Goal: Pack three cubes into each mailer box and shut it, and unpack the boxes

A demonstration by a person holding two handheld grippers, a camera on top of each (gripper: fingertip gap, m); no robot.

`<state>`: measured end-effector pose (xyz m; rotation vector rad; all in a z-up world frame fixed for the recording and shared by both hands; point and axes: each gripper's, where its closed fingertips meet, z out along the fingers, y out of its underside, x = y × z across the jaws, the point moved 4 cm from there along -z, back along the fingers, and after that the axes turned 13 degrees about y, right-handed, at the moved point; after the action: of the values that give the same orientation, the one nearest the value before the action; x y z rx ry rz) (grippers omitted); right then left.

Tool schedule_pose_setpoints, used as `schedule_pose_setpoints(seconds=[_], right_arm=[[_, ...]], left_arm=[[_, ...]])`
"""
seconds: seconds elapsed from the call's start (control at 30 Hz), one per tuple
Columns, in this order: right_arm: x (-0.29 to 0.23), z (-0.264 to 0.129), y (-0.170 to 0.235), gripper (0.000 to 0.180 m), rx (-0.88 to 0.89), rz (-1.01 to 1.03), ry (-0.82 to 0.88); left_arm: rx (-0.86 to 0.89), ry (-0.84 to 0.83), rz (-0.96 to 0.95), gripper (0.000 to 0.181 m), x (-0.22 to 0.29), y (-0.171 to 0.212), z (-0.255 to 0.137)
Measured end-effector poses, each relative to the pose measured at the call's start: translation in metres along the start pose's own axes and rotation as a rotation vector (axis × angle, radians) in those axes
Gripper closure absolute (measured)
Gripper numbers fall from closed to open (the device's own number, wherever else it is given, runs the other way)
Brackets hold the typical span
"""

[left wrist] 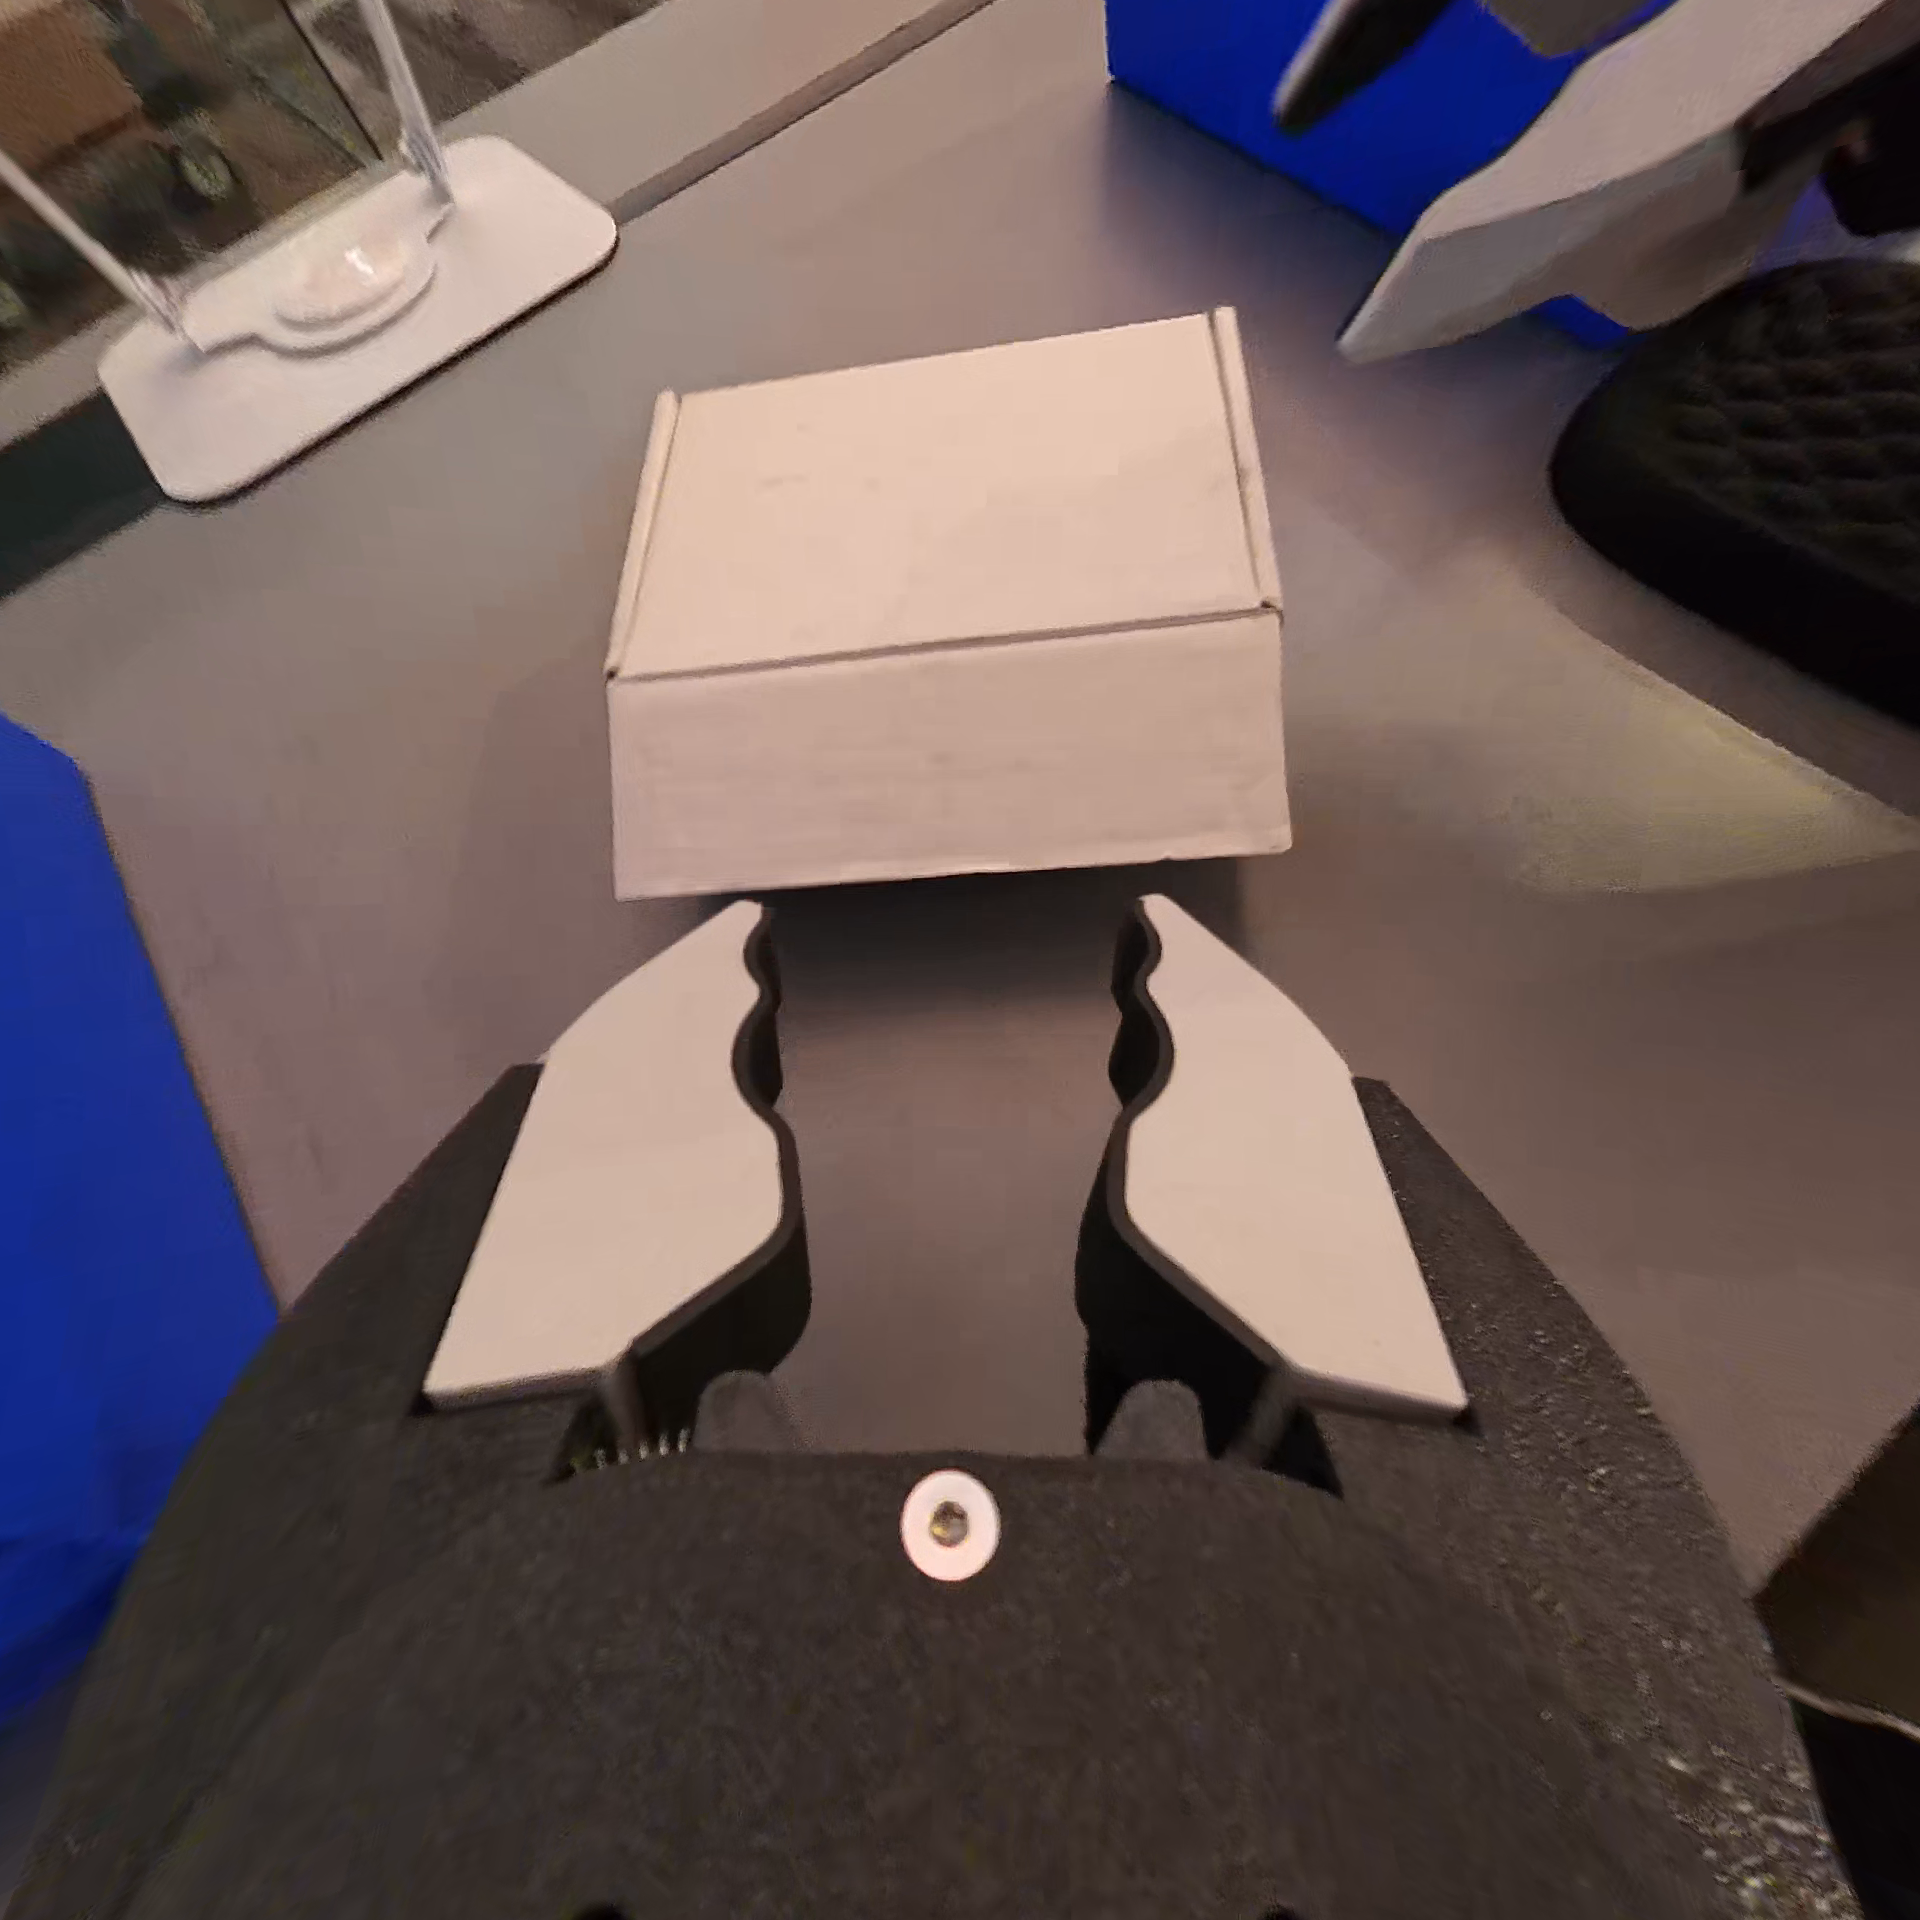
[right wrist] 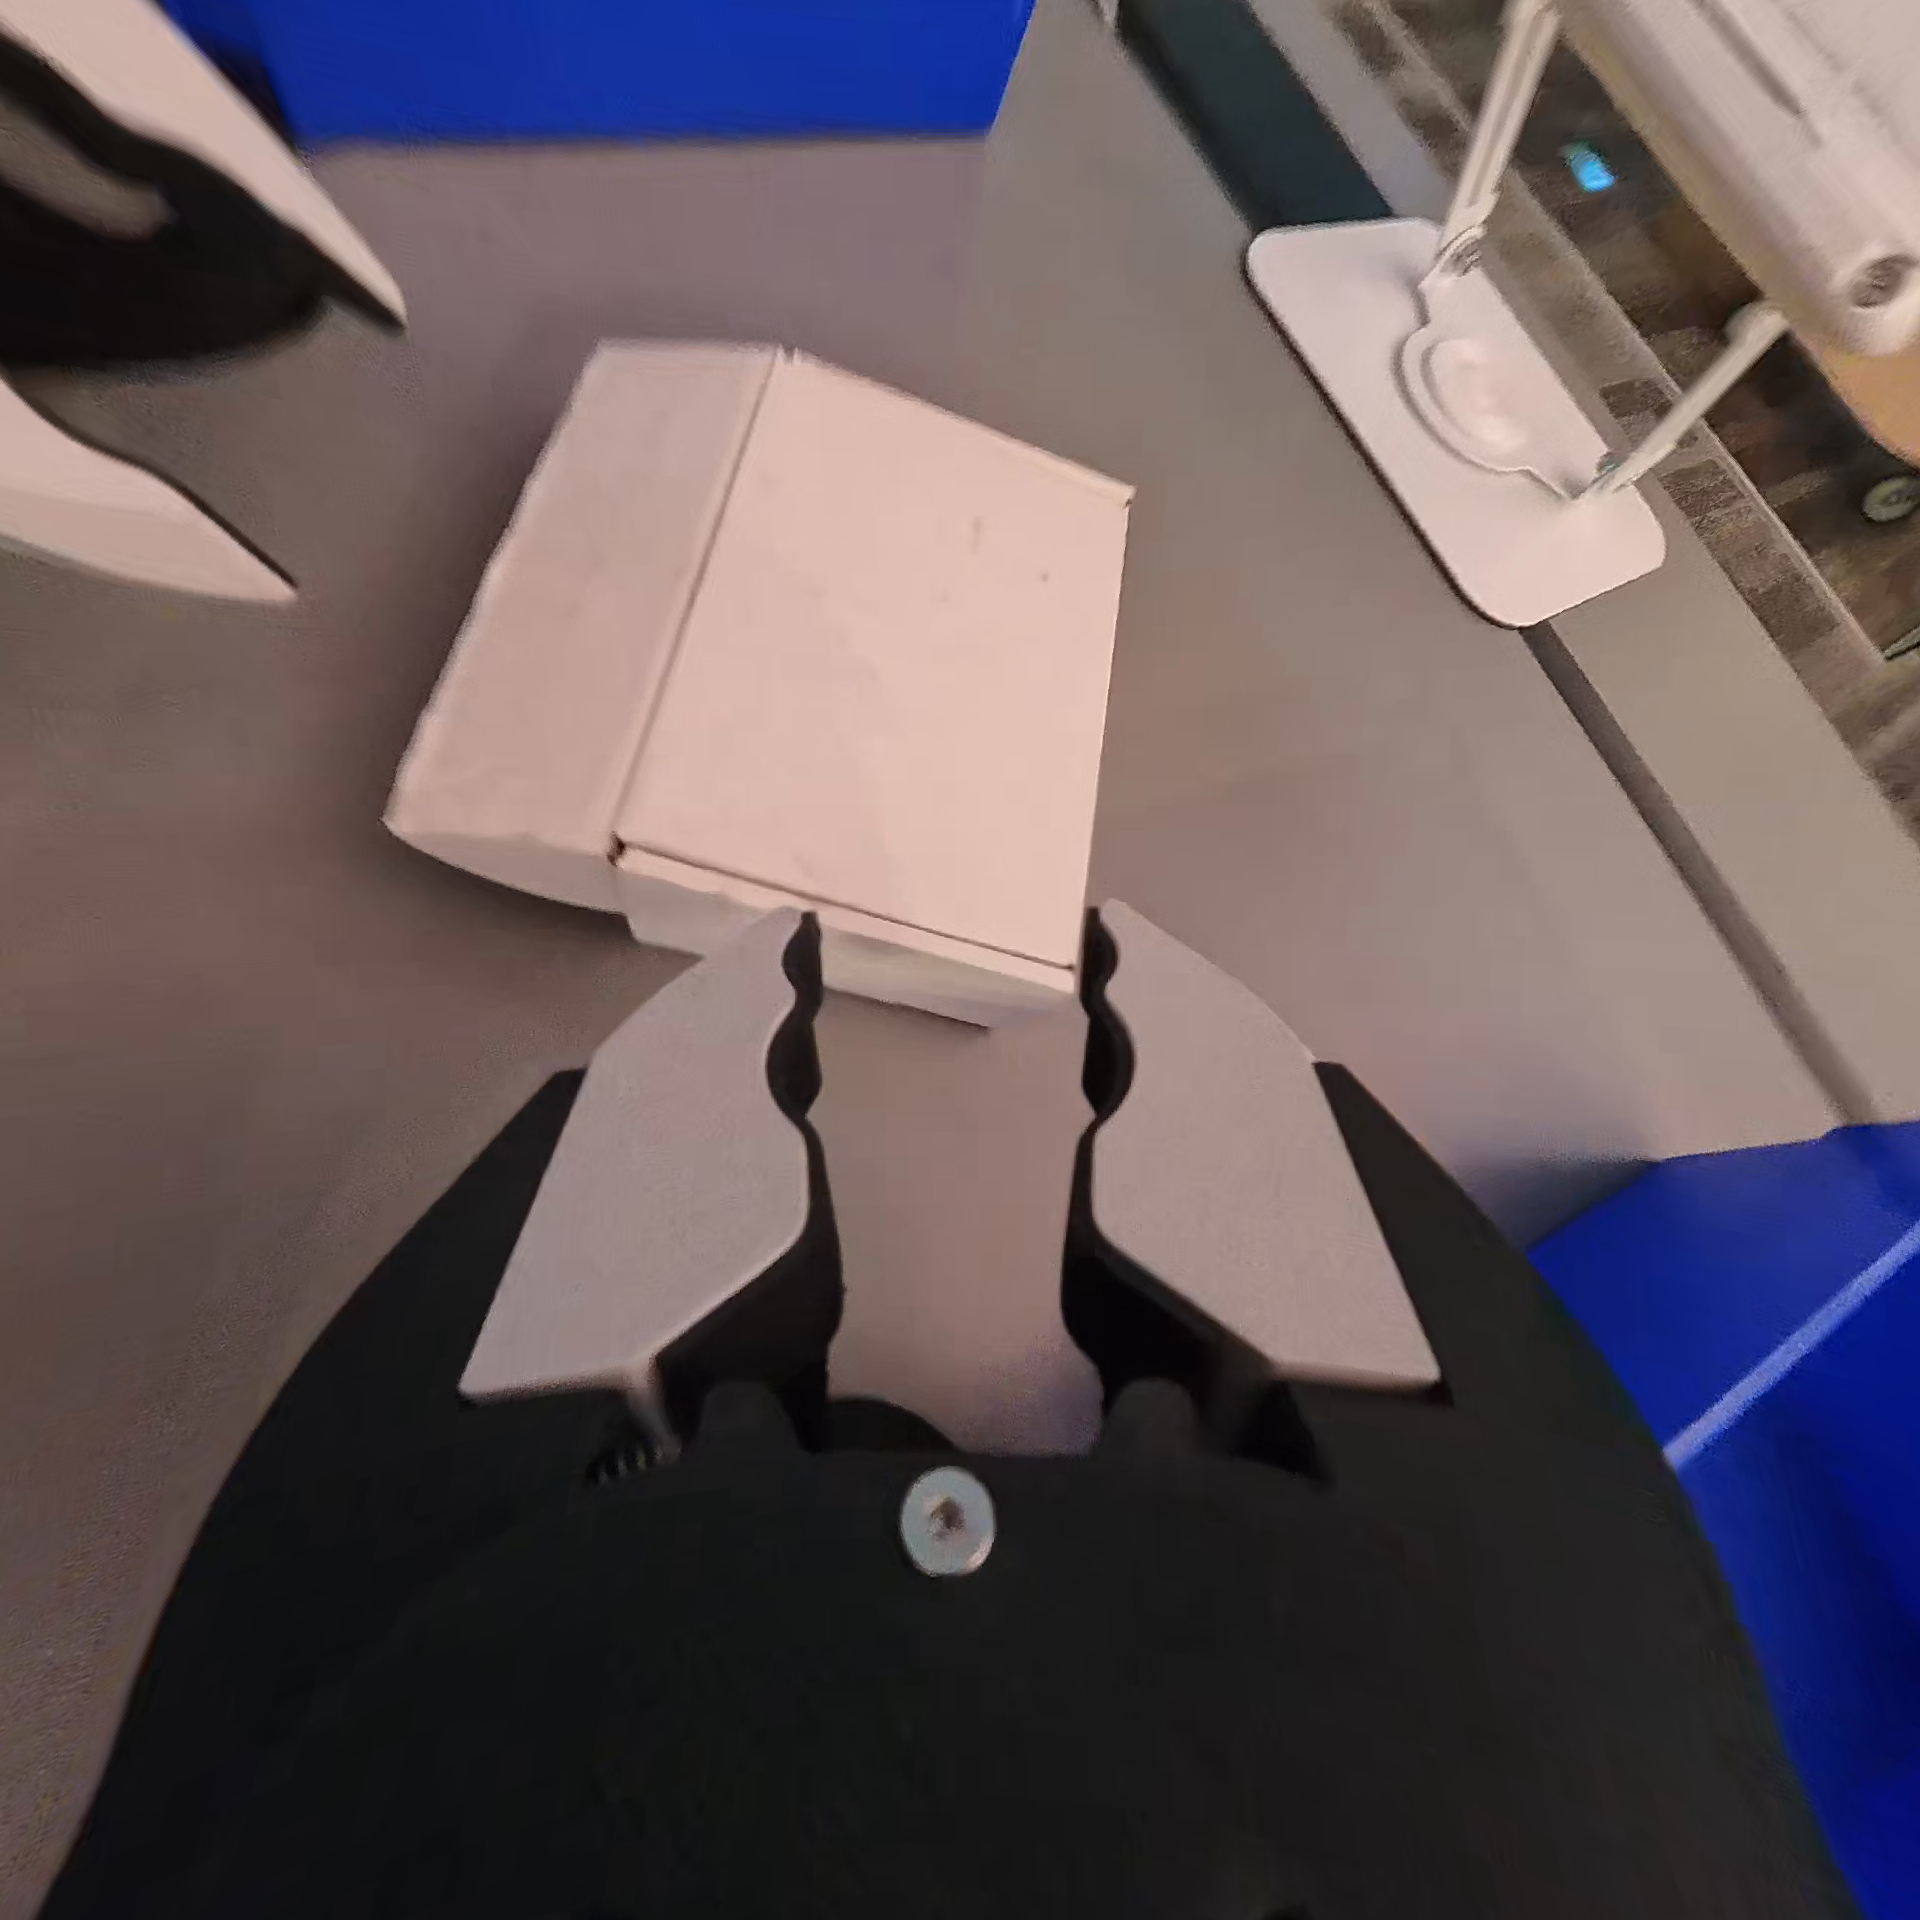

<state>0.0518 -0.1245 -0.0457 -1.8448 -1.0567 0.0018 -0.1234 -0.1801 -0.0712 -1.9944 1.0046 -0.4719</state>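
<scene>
A closed white mailer box sat on the grey table, its lid folded down so that nothing inside could be seen. The left gripper hovered just short of the box's front wall, its jaws parted and empty. The right gripper, likewise parted and holding nothing, reached one corner of the box from another side. A blue container stood beyond the box; its contents were out of sight.
</scene>
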Motion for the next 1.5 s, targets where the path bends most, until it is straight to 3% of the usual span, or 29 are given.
schedule_pose_setpoints(seconds=[0.17, 0.27, 0.37, 0.5, 0.8, 1.17, 1.5], right_arm=[[-0.003, 0.026, 0.013, 0.126, -0.154, -0.383, 0.033], [-0.009, 0.037, 0.022, 0.126, -0.215, -0.483, 0.026], [-0.014, 0.038, 0.022, 0.126, -0.232, -0.482, 0.017], [-0.033, 0.023, 0.009, 0.139, -0.163, -0.437, -0.094], [-0.045, 0.029, 0.006, 0.13, -0.156, -0.515, -0.089], [-0.046, 0.031, 0.007, 0.126, -0.146, -0.451, -0.087], [-0.047, 0.032, 0.005, 0.126, -0.149, -0.399, -0.103]], left_arm=[[-0.055, -0.054, 0.153, 0.119, 0.017, -0.004, 0.019], [-0.035, -0.032, 0.151, 0.121, 0.022, -0.008, 0.022], [-0.043, -0.023, 0.154, 0.12, 0.023, -0.007, 0.024], [-0.057, -0.035, 0.177, 0.12, 0.019, -0.001, 0.023], [-0.063, -0.025, 0.207, 0.13, -0.01, 0.011, 0.013], [-0.074, -0.079, 0.306, 0.138, -0.012, 0.015, 0.027], [-0.062, -0.058, 0.237, 0.139, -0.011, 0.018, 0.035]])
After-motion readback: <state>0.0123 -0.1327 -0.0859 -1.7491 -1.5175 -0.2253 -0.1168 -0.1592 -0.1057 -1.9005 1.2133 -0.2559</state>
